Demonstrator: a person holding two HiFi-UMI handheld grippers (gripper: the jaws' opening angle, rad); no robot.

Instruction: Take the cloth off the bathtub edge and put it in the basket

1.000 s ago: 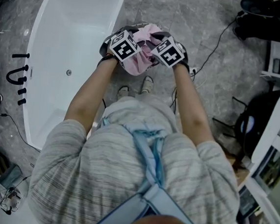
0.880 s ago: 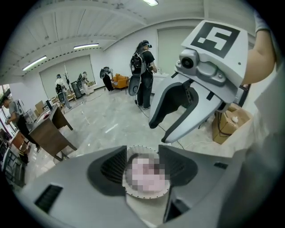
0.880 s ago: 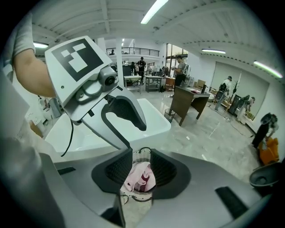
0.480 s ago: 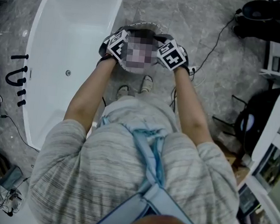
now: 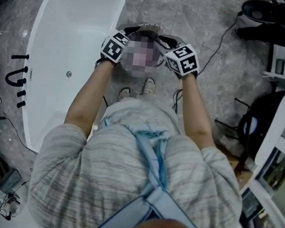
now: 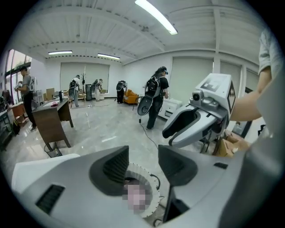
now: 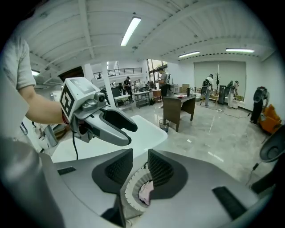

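cloth (image 7: 146, 189): pink, down inside the basket (image 5: 149, 26) and off the bathtub (image 5: 65, 33); only a sliver shows, through the right gripper's jaw gap; folds and full extent not readable.
basket: round, pale toothed rim, on the floor (image 5: 192, 15) just beside the tub's side; middle covered by a mosaic patch in the head view and the left gripper view; near rim hidden behind both grippers.
left gripper (image 6: 143, 163): jaws spread, nothing between the pads; held above the basket's left side, clear of the cloth.
right gripper (image 7: 140, 167): jaws drawn near each other with a narrow gap, pinching nothing; held above the basket's right side.
gripper tips, head view: hard to separate from the dark area at the basket rim; marker cubes (image 5: 114, 47) plain to see.
bathtub: white; stretch of its near rim hidden behind the left forearm (image 5: 89, 98), lower corner cut off by the shoulder (image 5: 59, 148).
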